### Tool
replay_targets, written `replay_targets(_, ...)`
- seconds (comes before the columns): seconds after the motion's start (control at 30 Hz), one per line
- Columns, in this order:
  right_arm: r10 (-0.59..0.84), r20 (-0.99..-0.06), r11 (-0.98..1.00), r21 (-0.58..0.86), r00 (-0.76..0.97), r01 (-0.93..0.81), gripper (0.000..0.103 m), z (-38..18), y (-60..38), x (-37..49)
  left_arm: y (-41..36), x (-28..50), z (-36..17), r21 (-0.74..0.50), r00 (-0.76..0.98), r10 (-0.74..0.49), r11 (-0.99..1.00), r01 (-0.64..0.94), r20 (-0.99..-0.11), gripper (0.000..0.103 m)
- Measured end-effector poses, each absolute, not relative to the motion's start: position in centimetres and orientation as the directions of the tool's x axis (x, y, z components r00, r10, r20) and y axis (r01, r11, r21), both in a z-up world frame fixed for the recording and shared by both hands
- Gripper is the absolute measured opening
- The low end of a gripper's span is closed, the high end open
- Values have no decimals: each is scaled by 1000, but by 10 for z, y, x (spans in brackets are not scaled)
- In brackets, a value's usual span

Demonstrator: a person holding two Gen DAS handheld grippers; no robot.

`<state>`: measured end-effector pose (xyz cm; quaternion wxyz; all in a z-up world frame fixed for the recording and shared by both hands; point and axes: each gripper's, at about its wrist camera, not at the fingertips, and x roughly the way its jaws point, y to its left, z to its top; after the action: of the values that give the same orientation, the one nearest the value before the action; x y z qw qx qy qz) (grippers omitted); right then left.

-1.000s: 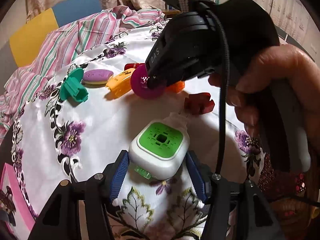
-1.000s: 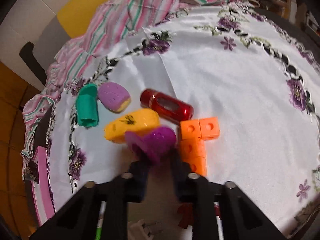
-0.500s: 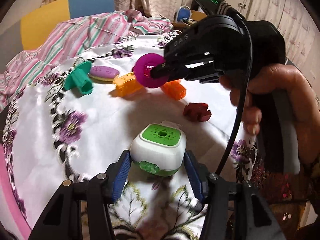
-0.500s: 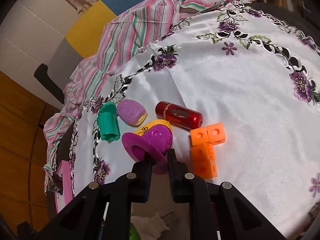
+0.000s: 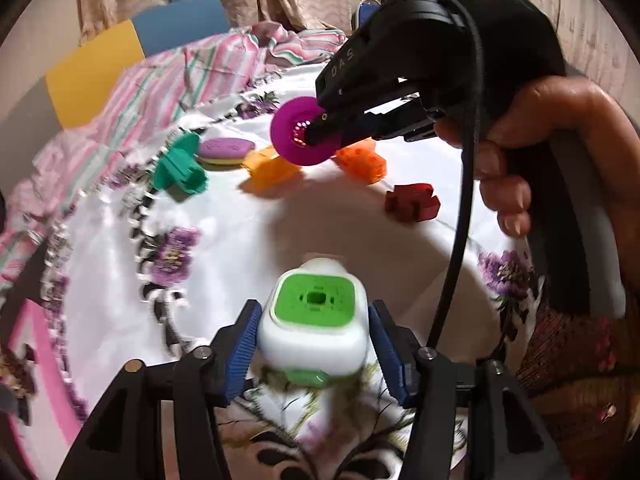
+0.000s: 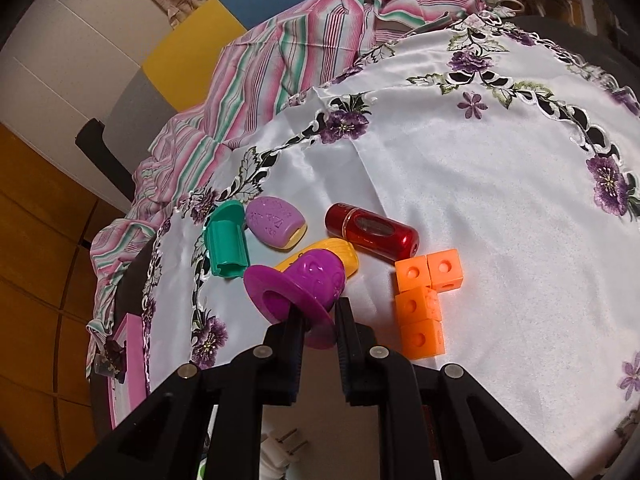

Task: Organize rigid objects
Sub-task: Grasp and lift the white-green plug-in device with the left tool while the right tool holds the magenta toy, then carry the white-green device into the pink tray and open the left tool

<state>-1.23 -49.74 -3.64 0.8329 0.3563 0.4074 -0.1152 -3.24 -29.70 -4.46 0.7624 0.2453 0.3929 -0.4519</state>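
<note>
My right tool [image 6: 320,316] is clamped on the purple hat-shaped toy's [image 6: 298,286] brim, above the toy cluster. Left tool [image 5: 314,344] is closing around the green-and-white plug adapter [image 5: 314,320] on the table [image 5: 240,240]; I'd center it first.

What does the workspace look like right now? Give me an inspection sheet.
Surface: white satin tablecloth with purple flower embroidery.
Job's things: purple plastic hat-shaped piece, white-and-green plastic plug adapter, teal plastic piece, lilac oval piece, yellow plastic piece, red glossy cylinder, orange linked cubes, dark red block.
Clutter: nothing seen.
Grippers: right hand-held gripper shut on the hat's brim; left hand-held gripper closing around the adapter, pads not clearly pressing.
Cables: black cable hanging from the right gripper.
Surroundings: striped pink cloth, yellow-and-blue panel.
</note>
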Motion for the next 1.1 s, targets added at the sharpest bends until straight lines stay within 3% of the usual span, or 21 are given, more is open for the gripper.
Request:
replay_targets(0.33,114,-768,750,482,630,453,15,-37,-490,-7,-245,-16,-38,-213,236,-602,577,788,-763,53)
replay_targets(0.6,85,-771,810,422,631,407,15,-29,-474,-2,-188,-12,-19,-265,336,-635,661,702,-695,53)
replay_targets(0.87,65,-790,875,338,610,346,15,-27,-449,4,-119,2,-11,-267,471,-574,778,569,-670,53)
replay_targets(1.1,112,-770,868,383,628,315,15,-25,-429,3,-51,30,-16,-277,558,-475,872,404,-681,53)
